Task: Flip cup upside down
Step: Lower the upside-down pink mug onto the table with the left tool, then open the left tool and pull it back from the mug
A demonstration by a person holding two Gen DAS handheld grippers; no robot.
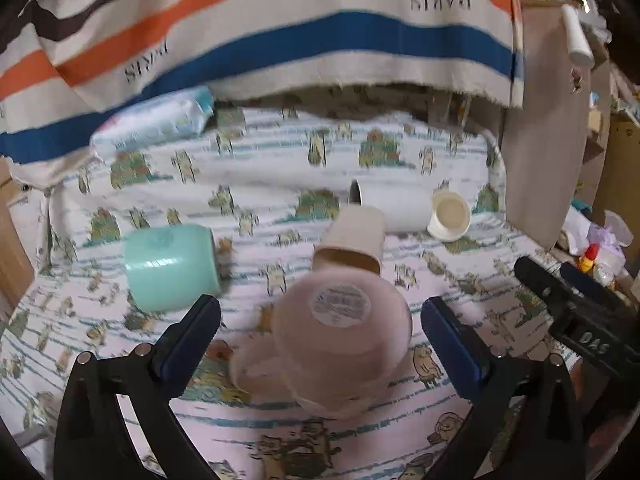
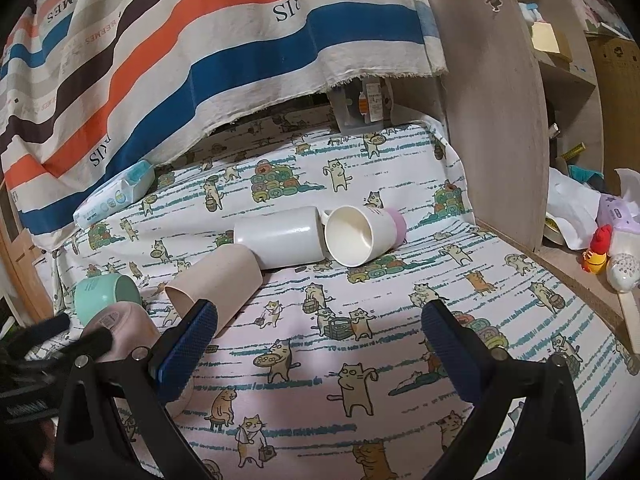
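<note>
one pale pink plastic mug [image 1: 344,344], base up with a round label on its bottom, sits mouth down on the cat-print bed sheet [image 1: 400,160] between the spread fingers of the left gripper [image 1: 320,344]. neither dark blue pad touches it, so the mug stands on its own; it already looks flipped, and the fingers seem parted to leave it there. its handle points toward the left finger, which is the thing to avoid on drawing back.

just behind it lies a beige tumbler [image 1: 352,240] on its side, near enough to be knocked if the left gripper pushes forward. further back, a white cylindrical cup [image 1: 394,206] and a cream cup with a pink base [image 1: 450,216] also lie on their sides, touching each other. a mint green cup [image 1: 170,266] lies well to the left.

the right gripper [image 2: 320,348] holds its fingers wide apart over bare sheet, gripping nothing. open room lies on its side and toward the camera; a wooden panel [image 2: 496,120] bounds the bed on the right, and a striped cloth [image 2: 200,40] hangs at the back above a wet wipes pack [image 2: 116,196].
</note>
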